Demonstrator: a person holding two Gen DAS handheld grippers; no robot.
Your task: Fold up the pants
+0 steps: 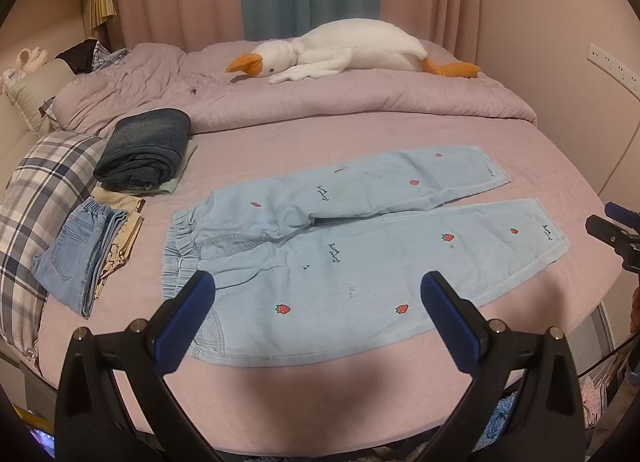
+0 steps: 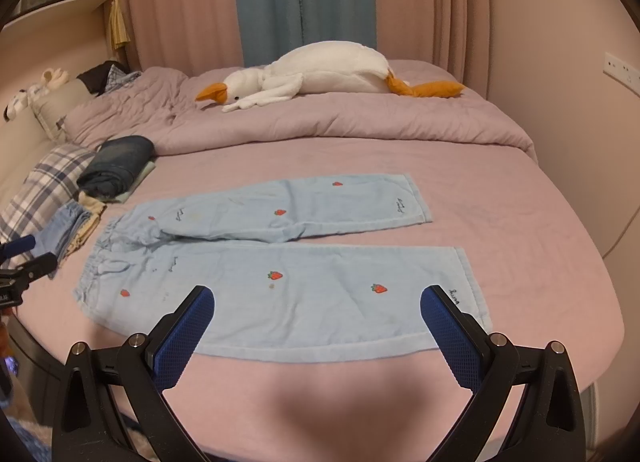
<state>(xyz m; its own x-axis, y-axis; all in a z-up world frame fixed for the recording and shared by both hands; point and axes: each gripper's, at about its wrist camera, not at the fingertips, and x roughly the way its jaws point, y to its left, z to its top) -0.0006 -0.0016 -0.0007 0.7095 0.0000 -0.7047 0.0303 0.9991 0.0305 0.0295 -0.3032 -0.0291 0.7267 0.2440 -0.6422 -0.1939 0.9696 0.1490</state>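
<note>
Left wrist view: light-blue strawberry-print pants (image 1: 360, 246) lie flat, legs toward 3 o'clock, beyond both released, empty hand-held grippers: left (image 1: 318, 320), right (image 2: 318, 326).

Light blue strawberry-print pants (image 1: 360, 246) are lying flat on the pink bedsheet (image 1: 280, 142).
The left gripper (image 1: 316, 298) is hovering wide apart above them.

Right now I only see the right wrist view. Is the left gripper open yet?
Observer: Yes, the left gripper is open, fingers wide apart, holding nothing.
Operator: Where is it over the pants?
Observer: It is at the waistband end of the pants, and its left finger overlaps the waistband's near corner in the picture.
Operator: Anything beside that waistband?
Observer: A folded pile topped by light jeans, back pocket up, lies left of it, with bare sheet between.
</note>
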